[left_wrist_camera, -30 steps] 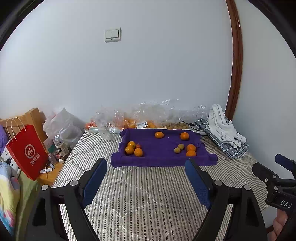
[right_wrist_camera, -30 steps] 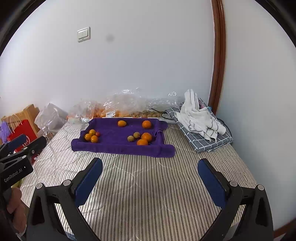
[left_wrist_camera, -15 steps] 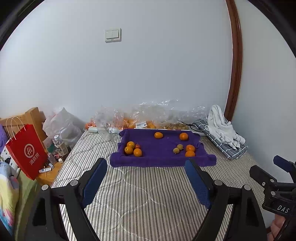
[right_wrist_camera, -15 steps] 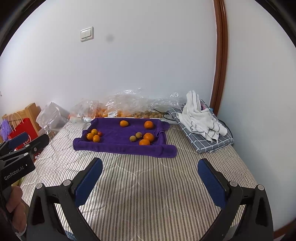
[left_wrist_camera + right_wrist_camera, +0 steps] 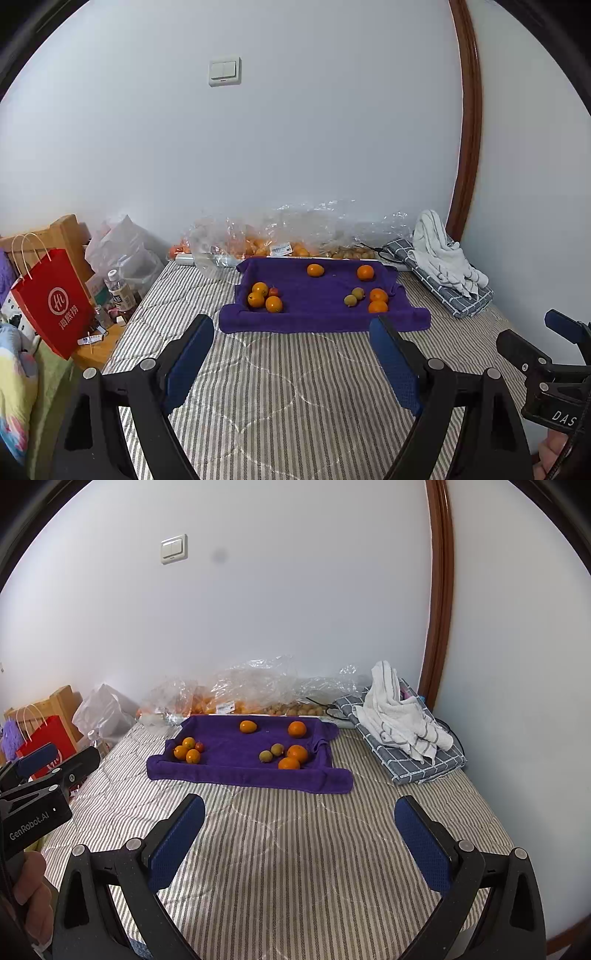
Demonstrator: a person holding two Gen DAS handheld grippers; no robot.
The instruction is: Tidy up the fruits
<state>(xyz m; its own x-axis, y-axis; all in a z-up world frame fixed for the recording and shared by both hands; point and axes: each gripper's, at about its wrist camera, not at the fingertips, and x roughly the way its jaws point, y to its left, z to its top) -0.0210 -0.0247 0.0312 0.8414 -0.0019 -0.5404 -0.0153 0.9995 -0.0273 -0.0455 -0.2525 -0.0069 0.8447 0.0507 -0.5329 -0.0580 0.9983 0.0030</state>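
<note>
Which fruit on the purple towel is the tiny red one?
The red fruit on the towel, tucked into the left cluster against three oranges. It is the smallest and the only red one; the rest are orange or greenish.

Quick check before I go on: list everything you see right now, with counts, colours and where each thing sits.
purple towel: one, spread on the bed, edges rolled up
orange fruits: seven on the towel; three at its left, two at the back, two at the right
small red fruit: one, in the left cluster
green-brown fruits: two, beside the right pair
striped bedcover: one, grey and white
clear plastic bags: several against the wall, holding more fruit
white towel: one, on a grey checked cloth, right
red paper bag: one, left
bottle: one, left
left gripper: open, empty
right gripper: open, empty
</note>
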